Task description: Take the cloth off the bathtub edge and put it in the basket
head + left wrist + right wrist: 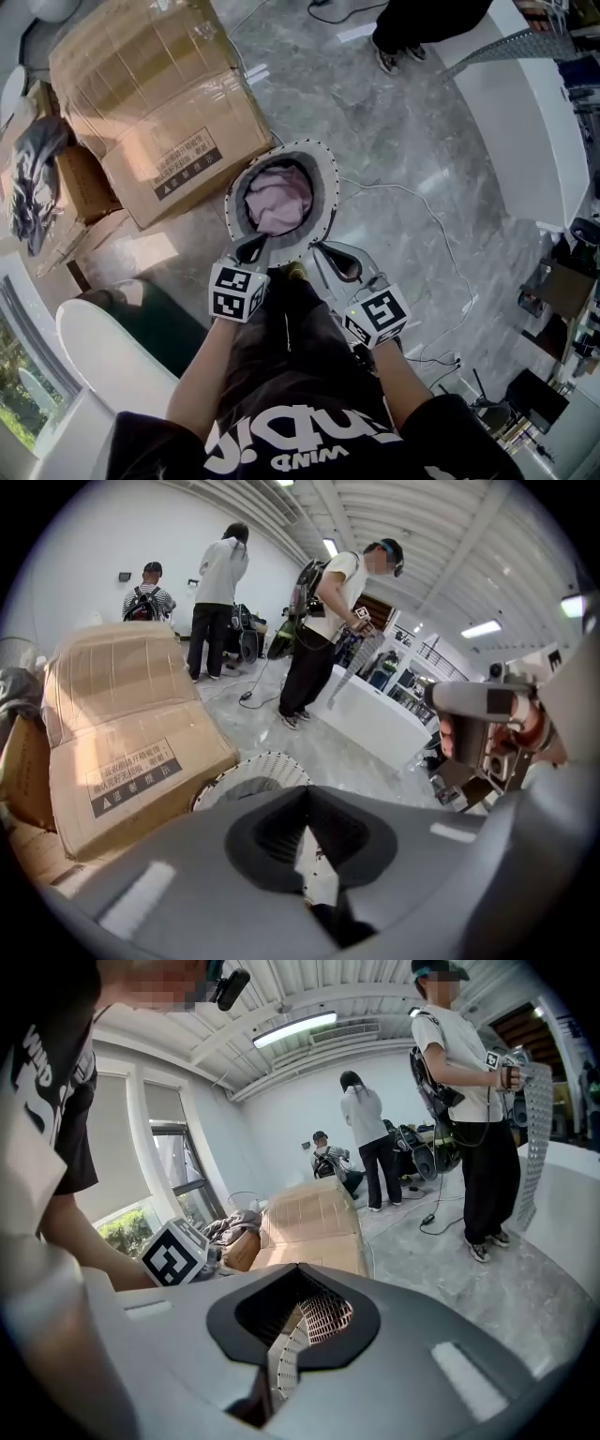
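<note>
A pale pink cloth (278,199) lies bunched inside the round white woven basket (322,178) on the marble floor, straight ahead of me. My left gripper (251,248) hovers at the basket's near rim, jaws shut with nothing between them. My right gripper (335,255) hangs just right of the rim, also shut and empty. In the left gripper view the basket rim (251,772) shows beyond the closed left gripper (306,834). In the right gripper view a strip of the basket's weave (325,1314) shows past the closed right gripper (298,1324).
A large cardboard box (159,94) stands left of the basket, with a grey garment (33,178) beyond it. The white bathtub edge (98,352) curves at lower left. A white cable (441,234) trails across the floor on the right. Several people (323,621) stand further back.
</note>
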